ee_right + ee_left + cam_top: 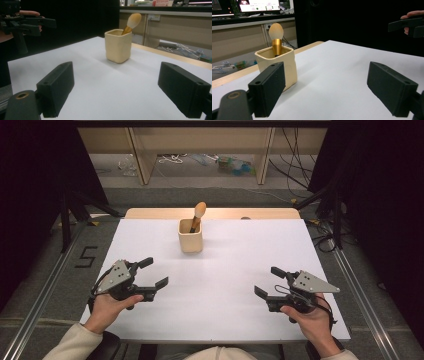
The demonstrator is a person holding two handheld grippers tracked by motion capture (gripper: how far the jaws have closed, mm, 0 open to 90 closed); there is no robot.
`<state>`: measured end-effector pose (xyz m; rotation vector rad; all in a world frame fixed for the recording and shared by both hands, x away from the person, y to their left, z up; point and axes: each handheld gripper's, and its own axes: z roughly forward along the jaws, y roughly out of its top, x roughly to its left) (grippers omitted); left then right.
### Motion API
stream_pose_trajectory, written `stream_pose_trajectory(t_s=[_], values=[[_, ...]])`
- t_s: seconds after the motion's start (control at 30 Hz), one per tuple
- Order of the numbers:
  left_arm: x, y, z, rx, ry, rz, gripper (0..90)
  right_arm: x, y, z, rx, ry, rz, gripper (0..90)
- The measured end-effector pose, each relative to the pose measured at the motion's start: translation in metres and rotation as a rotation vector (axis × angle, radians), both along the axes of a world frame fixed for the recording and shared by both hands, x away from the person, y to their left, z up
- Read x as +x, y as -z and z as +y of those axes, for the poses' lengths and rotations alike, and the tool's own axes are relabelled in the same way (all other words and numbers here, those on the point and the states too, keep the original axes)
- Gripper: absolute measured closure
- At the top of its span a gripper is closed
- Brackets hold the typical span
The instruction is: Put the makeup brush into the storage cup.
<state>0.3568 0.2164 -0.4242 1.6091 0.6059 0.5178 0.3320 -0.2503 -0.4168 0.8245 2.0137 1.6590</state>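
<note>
A cream cup (190, 236) holding a brush (198, 214) stands on the white counter (225, 285), well ahead of and between the left claw (155, 272) and right claw (267, 281), both wide open and empty. The brush looks light and stiff; grip its gold collar (277, 46), seen clearly from the left claw.

White-topped table (220, 285) — one cream square cup (190, 239) upright near its far edge.

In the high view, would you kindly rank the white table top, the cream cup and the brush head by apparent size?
1. White table top
2. Cream cup
3. Brush head, clearly the smallest.
</note>
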Motion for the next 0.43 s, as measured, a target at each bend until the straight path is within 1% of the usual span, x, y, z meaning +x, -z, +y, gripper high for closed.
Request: stream_pose_trajectory(t_s=[0.07,0.1,0.2,0.27,0.33,0.37,0.43], values=[[0.0002,0.0002,-0.0003,0.002,0.000,-0.001,14.5,0.0000,0.0000,-0.0002,-0.005,0.000,0.002,14.3],[0.0002,0.0002,-0.0004,0.001,0.002,-0.001,14.4,0.0003,0.0006,0.0006,0.007,0.003,-0.006,14.3],[0.0003,0.0003,-0.0008,0.002,0.003,0.000,14.2,0.0003,0.0009,0.0007,0.004,0.002,-0.007,14.3],[0.0007,0.0005,-0.0005,0.004,0.004,0.000,14.1,0.0021,0.0011,0.0001,-0.004,0.009,-0.039,14.3],[0.0009,0.0005,-0.0004,0.005,0.004,0.000,14.1,0.0019,0.0010,-0.0001,-0.008,0.012,-0.037,14.3],[0.0008,0.0005,-0.0009,-0.002,0.004,0.002,14.1,0.0020,0.0011,-0.0002,-0.008,0.013,-0.037,14.3],[0.0007,0.0005,-0.0010,-0.003,0.006,0.002,14.0,0.0004,0.0009,0.0002,-0.005,0.010,-0.008,14.3]])
